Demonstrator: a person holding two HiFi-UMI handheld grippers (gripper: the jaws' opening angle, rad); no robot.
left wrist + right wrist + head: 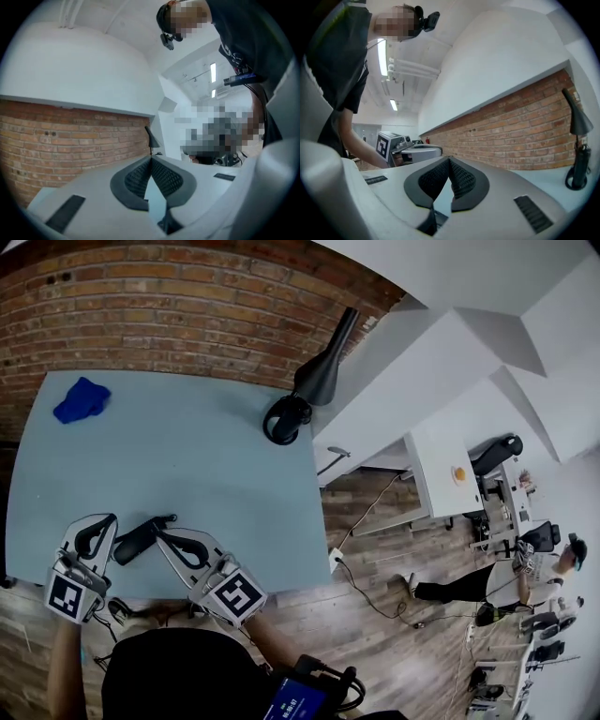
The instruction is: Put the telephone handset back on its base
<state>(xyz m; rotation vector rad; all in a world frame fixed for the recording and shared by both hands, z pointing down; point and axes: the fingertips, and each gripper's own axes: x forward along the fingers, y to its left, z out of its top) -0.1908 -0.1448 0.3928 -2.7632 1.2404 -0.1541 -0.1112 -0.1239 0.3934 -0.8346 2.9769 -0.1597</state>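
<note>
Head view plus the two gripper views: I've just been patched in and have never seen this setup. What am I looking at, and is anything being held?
There is no robot arm here. A person holds a tool in each hand, and each tool ends in a two-fingered claw. The head view comes from a camera on the person's head, looking steeply down at a light blue table. The other two pictures come from cameras riding on the tools, each looking along its own claw. The left claw and the right claw are both shut, with nothing between the pads. On the table, a blue cloth lies near the far left corner and a black desk lamp stands at the far right edge, in front of a brick wall. I can't make out a telephone handset or a base in any of the pictures.
</note>
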